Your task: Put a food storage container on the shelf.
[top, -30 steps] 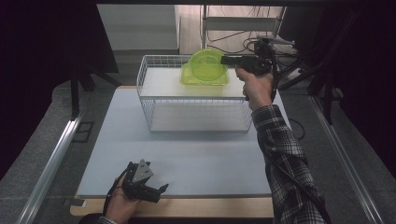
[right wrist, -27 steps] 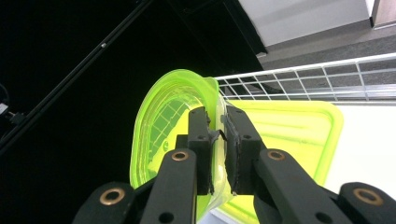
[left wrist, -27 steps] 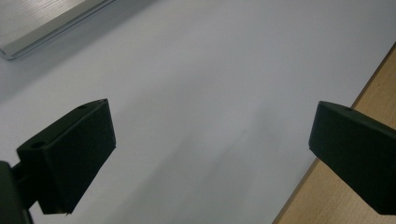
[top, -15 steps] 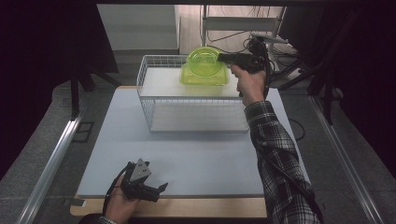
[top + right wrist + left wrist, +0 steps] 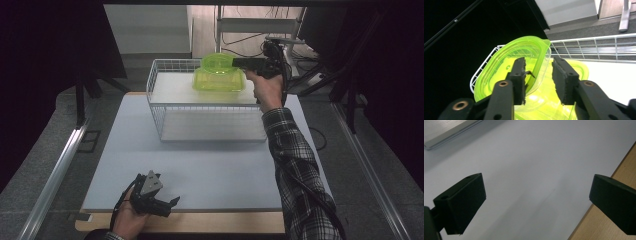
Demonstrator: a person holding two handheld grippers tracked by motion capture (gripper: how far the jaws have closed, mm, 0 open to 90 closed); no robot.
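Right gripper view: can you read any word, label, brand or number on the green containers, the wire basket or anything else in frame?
No readable text in any view.
Green containers: a small raised mark on the clear plastic, too blurred to read.
Wire basket: no label or sign.
Right gripper and left gripper: black jaws, no print.
Table: plain white surface, no markings.

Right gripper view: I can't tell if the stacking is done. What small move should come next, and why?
Probably draw the right gripper back from the green bowl. Its jaws have just been opening; the bowl's rim sits between them, no longer pinched, and the bowl leans on the green tub in the wire basket.
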